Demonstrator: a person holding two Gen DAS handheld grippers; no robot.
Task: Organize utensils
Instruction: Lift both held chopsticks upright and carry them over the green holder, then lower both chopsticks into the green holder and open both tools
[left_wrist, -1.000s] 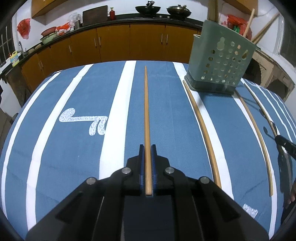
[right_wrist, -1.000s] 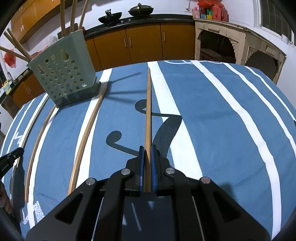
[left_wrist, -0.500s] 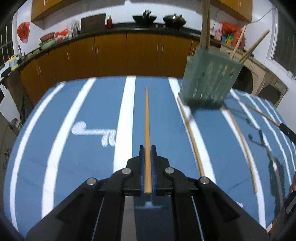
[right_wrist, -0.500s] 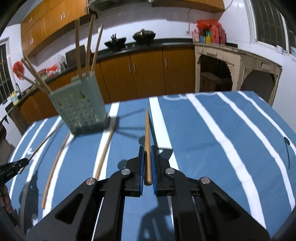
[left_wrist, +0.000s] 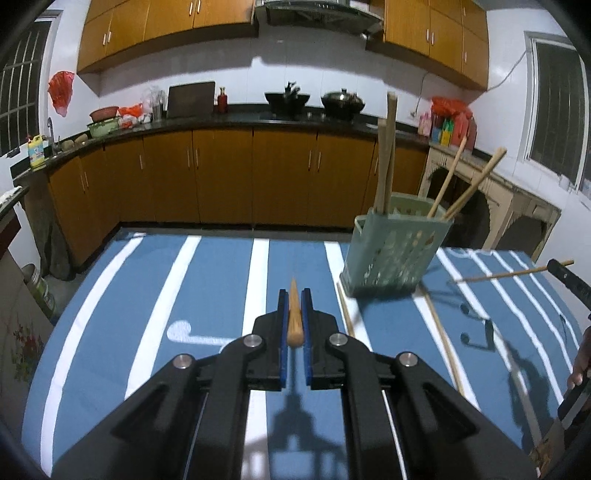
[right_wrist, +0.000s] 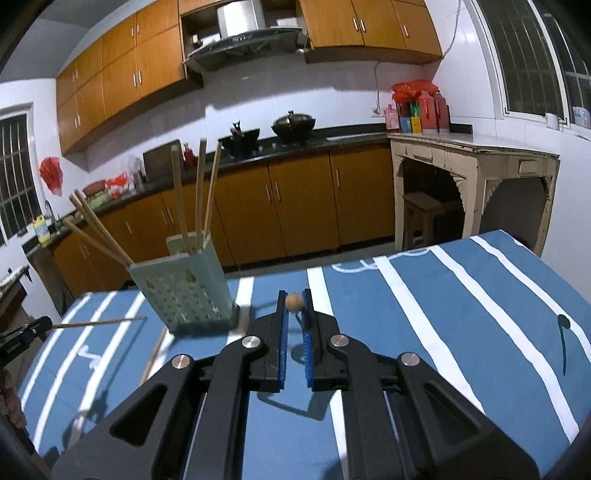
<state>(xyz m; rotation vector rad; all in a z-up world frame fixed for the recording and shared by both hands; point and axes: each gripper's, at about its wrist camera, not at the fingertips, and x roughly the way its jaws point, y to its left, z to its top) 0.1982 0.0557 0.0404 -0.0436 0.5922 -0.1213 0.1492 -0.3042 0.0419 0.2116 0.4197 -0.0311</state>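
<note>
My left gripper (left_wrist: 294, 295) is shut on a wooden chopstick (left_wrist: 294, 317), held in the air and pointing almost straight away from the camera. My right gripper (right_wrist: 294, 297) is shut on another wooden chopstick (right_wrist: 294, 302), seen end-on. A green perforated utensil holder (left_wrist: 395, 247) stands on the table to the right of my left gripper, with several chopsticks upright in it. It also shows in the right wrist view (right_wrist: 184, 284), left of my right gripper. Two chopsticks (left_wrist: 443, 343) lie on the cloth beside the holder.
The table wears a blue cloth with white stripes (left_wrist: 207, 288). Each gripper and its chopstick shows at the edge of the other's view, the right gripper (left_wrist: 569, 284) and the left gripper (right_wrist: 22, 336). Kitchen cabinets (left_wrist: 221, 173) stand behind the table.
Both grippers have lifted their chopsticks off the cloth and tilted up, so the table has dropped in view and the kitchen wall shows. The holder now looks nearer to level.
</note>
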